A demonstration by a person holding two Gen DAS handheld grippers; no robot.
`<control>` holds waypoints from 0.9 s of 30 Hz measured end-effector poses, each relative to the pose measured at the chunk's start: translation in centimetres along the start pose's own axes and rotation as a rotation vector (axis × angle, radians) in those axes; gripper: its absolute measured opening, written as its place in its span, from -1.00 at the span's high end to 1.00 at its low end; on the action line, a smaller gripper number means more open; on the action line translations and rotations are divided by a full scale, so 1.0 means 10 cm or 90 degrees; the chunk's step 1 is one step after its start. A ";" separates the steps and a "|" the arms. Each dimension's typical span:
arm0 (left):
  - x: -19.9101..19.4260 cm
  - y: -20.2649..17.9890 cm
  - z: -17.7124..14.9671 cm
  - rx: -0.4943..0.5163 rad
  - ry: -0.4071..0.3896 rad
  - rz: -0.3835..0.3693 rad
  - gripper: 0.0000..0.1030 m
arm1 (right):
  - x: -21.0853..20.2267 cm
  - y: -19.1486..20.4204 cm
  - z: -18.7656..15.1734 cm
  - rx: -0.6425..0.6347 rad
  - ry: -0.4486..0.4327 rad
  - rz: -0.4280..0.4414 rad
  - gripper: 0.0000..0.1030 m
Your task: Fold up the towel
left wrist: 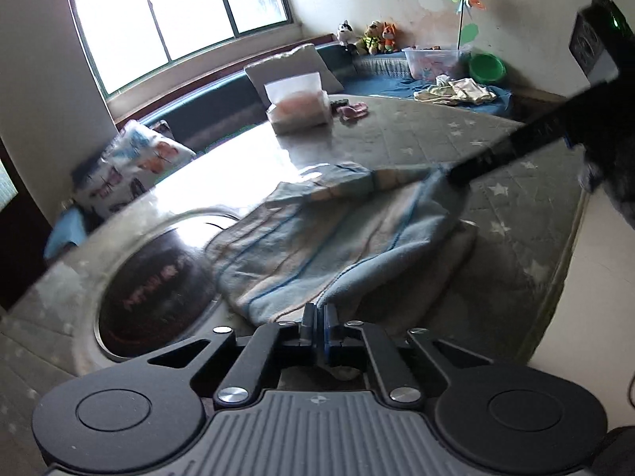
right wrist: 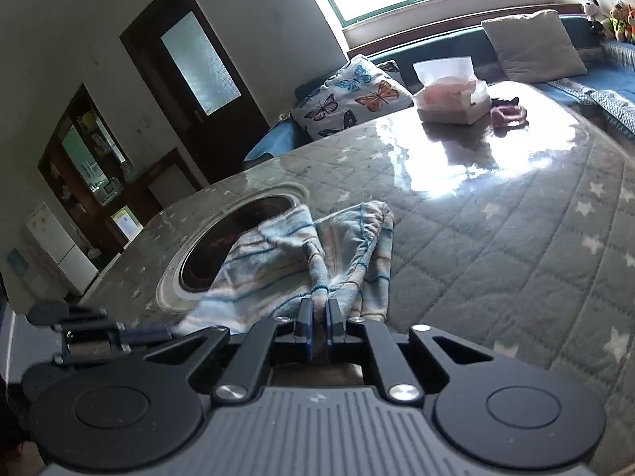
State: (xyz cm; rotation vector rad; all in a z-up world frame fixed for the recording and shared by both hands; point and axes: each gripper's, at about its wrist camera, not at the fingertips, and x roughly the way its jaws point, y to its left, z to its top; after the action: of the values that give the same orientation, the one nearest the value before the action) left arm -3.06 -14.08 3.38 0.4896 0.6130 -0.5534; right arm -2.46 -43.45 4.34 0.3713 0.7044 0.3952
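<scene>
A pale blue striped towel point(left wrist: 317, 234) lies rumpled on the quilted star-pattern table cover point(left wrist: 516, 198), partly over a round dark inset point(left wrist: 158, 293). My left gripper point(left wrist: 319, 313) is shut on the towel's near edge. In the left wrist view my right gripper point(left wrist: 452, 176) reaches in from the right and pinches the towel's far corner. In the right wrist view my right gripper point(right wrist: 317, 309) is shut on a bunched fold of the towel point(right wrist: 301, 261), which hangs lifted from it. My left gripper point(right wrist: 170, 333) shows at the lower left, gripping the towel's edge.
A tissue box point(left wrist: 297, 107) and a pink item point(left wrist: 353, 111) sit at the table's far side. Cushions point(right wrist: 349, 95), a bench seat with stuffed toys point(left wrist: 369, 37), a plastic bin point(left wrist: 434, 61) and a green bowl point(left wrist: 486, 67) line the window wall. The table edge point(left wrist: 571, 238) drops at right.
</scene>
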 end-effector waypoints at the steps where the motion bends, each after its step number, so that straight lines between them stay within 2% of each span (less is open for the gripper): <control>1: 0.03 0.00 -0.04 0.004 0.011 -0.003 0.94 | 0.04 -0.03 -0.06 0.009 0.012 -0.002 0.90; 3: 0.11 -0.02 -0.11 0.011 0.036 -0.011 0.94 | 0.09 -0.07 -0.17 0.022 0.031 -0.012 0.87; 5: 0.16 -0.04 -0.17 0.017 0.056 -0.018 0.93 | 0.14 -0.12 -0.27 0.033 0.046 -0.025 0.72; 7: 0.13 0.00 -0.18 0.016 0.055 -0.024 0.90 | 0.12 -0.09 -0.26 0.018 0.044 -0.037 0.63; 11: 0.02 0.14 -0.09 -0.007 0.036 -0.031 0.85 | 0.02 0.05 -0.11 -0.044 0.019 -0.059 0.63; 17: 0.04 0.23 0.04 -0.049 0.003 -0.046 0.85 | 0.19 0.35 0.09 -0.106 -0.001 -0.016 0.63; 20: 0.20 0.21 0.04 -0.055 0.014 -0.060 0.85 | 0.43 0.41 0.13 -0.110 0.029 0.013 0.63; 24: 0.34 0.20 -0.03 -0.060 0.037 -0.074 0.85 | 0.81 0.40 0.12 -0.094 0.068 0.023 0.63; 27: 0.38 0.22 -0.06 -0.065 0.045 -0.079 0.85 | 0.91 0.40 0.14 -0.120 0.057 0.002 0.65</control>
State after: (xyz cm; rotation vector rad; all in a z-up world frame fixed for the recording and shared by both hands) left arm 0.64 -13.29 1.10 0.3784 0.7391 -0.6205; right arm 3.99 -36.02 2.18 0.1777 0.7467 0.4795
